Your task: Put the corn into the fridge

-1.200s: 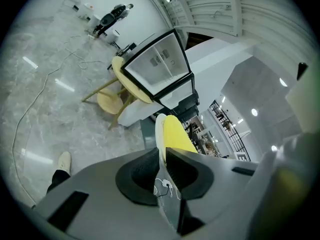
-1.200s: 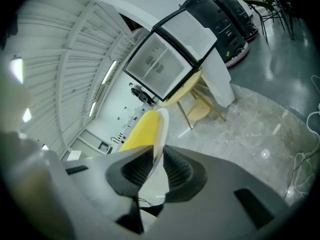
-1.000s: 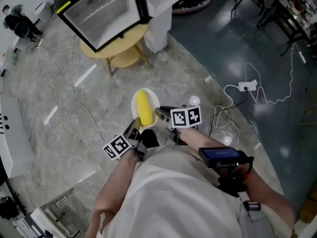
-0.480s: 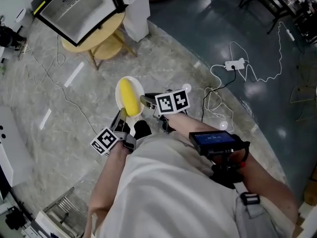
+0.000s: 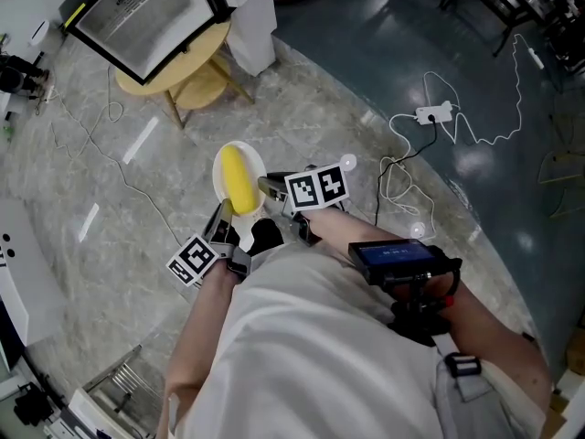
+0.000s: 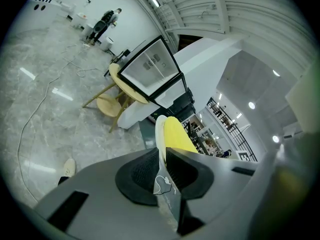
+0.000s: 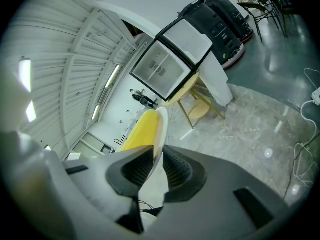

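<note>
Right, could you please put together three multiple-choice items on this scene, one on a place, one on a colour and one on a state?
1. Where does the corn lie?
A. on the floor
B. on the plate
C. in a basket

2. What colour is the small table under the fridge?
A. yellow
B. red
C. black

3. How do the jaws of the left gripper stand?
A. wide apart and empty
B. shut on the corn itself
C. shut on the plate's rim

Answers:
1. B, as the corn rests on the white plate held out in front of the person.
2. A, as its round top and legs are pale yellow.
3. C, as the left gripper view shows the white rim pinched between both pads.
</note>
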Tool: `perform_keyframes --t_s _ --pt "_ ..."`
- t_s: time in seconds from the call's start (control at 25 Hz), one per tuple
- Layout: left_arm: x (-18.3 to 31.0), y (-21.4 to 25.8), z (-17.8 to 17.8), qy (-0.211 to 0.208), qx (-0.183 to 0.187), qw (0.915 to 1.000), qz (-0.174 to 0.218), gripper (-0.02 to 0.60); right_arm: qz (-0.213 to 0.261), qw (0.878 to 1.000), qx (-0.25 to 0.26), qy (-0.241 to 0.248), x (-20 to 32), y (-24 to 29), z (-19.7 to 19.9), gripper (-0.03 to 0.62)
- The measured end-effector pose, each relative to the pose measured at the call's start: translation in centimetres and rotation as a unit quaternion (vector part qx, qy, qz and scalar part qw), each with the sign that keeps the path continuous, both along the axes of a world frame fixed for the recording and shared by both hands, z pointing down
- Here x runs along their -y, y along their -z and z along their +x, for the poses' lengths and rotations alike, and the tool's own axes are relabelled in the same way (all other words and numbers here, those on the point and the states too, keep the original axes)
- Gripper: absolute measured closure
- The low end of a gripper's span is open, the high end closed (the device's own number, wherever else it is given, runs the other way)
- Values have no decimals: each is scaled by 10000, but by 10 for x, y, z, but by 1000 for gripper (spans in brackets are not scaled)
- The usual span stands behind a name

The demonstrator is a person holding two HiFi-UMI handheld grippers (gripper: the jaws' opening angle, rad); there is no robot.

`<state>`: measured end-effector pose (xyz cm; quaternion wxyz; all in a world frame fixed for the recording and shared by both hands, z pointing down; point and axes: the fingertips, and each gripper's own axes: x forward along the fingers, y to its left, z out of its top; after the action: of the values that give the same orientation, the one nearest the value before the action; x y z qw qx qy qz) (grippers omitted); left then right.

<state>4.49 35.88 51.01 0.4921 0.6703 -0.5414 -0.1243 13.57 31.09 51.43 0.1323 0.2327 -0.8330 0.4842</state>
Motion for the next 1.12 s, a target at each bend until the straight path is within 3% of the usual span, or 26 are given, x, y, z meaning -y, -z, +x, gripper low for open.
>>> perform_keyframes --t_s 1.12 --pt "-2 -9 -14 228 50 9997 -119 534 5 9996 -110 277 1 -7 -16 533"
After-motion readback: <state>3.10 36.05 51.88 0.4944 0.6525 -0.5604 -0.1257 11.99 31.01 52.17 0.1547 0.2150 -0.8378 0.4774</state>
